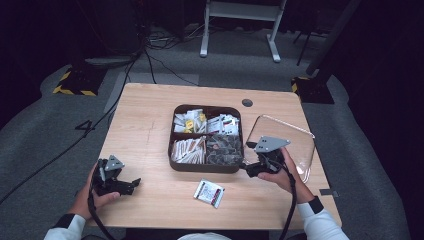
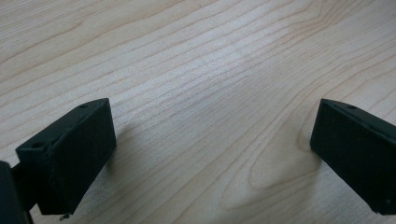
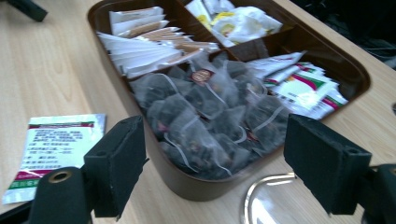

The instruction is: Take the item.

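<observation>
Right tool (image 1: pixel 248 169), jaws wide and empty, hovers beside the brown tray (image 1: pixel 206 167) near the tabletop's (image 1: pixel 150 120) right edge.

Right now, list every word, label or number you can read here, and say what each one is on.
"4": dark mark on the grey floor left of the table.
Loose sachet on the table: lines of print, too blurred to read.
Tag on a tea bag in the brown tray: too small to read.
Red-and-green packets in the tray: print illegible.
</observation>
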